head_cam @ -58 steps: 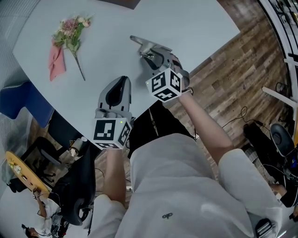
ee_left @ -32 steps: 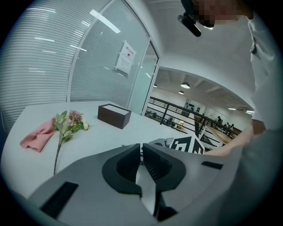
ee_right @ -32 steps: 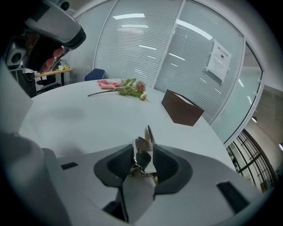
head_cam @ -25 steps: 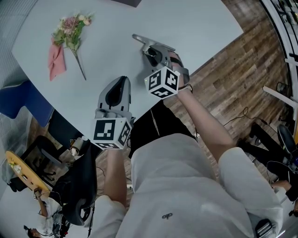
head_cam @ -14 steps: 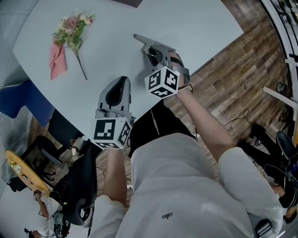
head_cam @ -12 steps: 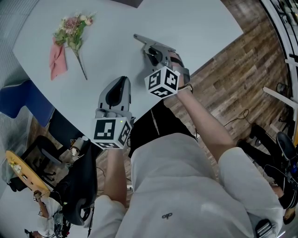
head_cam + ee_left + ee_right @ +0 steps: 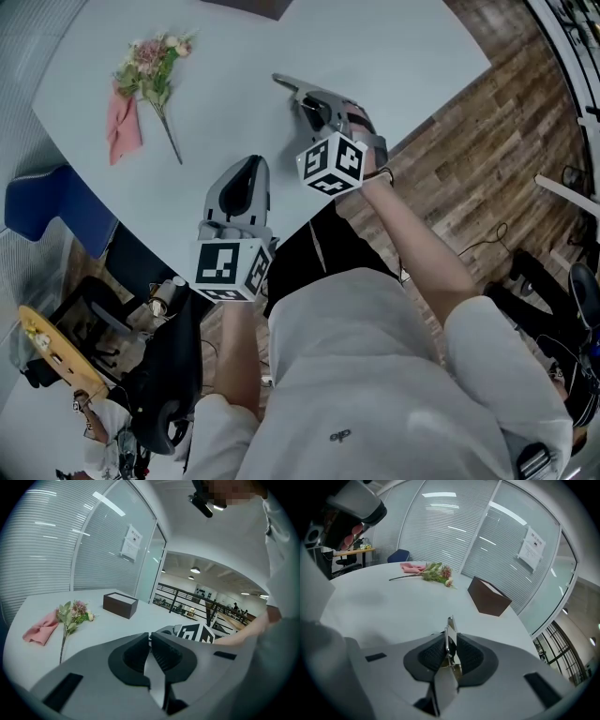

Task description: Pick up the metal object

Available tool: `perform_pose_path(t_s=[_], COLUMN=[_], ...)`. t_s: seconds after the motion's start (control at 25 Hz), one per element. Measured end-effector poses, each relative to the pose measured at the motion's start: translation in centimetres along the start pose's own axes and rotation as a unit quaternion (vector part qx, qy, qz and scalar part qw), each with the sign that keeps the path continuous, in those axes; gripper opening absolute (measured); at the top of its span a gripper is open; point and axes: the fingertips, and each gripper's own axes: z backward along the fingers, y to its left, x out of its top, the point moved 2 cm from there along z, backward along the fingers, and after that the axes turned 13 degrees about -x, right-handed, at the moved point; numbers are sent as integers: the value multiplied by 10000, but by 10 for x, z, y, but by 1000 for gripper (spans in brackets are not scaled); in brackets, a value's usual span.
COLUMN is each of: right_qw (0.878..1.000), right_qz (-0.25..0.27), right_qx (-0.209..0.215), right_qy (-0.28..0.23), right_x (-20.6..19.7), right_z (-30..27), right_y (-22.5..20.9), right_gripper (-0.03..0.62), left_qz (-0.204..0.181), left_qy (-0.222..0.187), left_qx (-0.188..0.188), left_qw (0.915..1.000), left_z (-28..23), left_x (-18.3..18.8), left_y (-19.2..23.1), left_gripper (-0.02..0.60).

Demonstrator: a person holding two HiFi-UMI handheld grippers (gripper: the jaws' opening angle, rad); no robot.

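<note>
1. The right gripper [image 7: 450,635] is closed on the metal object [image 7: 450,625]; its jaws have just been closing, and the pads now press on the object's two flat sides.
2. The metal object is a thin, flat piece that stands on edge between the pads, its top end poking out above them. In the right gripper view it is well apart from the flowers [image 7: 436,573], on the near side of them.
3. The left gripper [image 7: 150,637] has its jaws drawn together with nothing between them. It is well apart from the flowers, nearer the person.
4. A pink cloth [image 7: 122,127] touches the flowers.
5. A brown box [image 7: 490,597] stands near the flowers, to their right in both gripper views.
6. All of these are on or over a pale grey table [image 7: 375,47].
</note>
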Motion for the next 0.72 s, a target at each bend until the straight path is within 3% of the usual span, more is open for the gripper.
perform_pose_path(t_s=[0.72], right_qw=[9995], right_qz=[281], right_qx=[-116], right_qy=[-49], right_x=[0], right_z=[-5], right_y=[-12], right_gripper=[37], left_qz=[-62], left_qy=[-70], left_qx=[61], left_qw=[9999], left_z=[1], left_x=[6], left_y=[-5], left_gripper=[31])
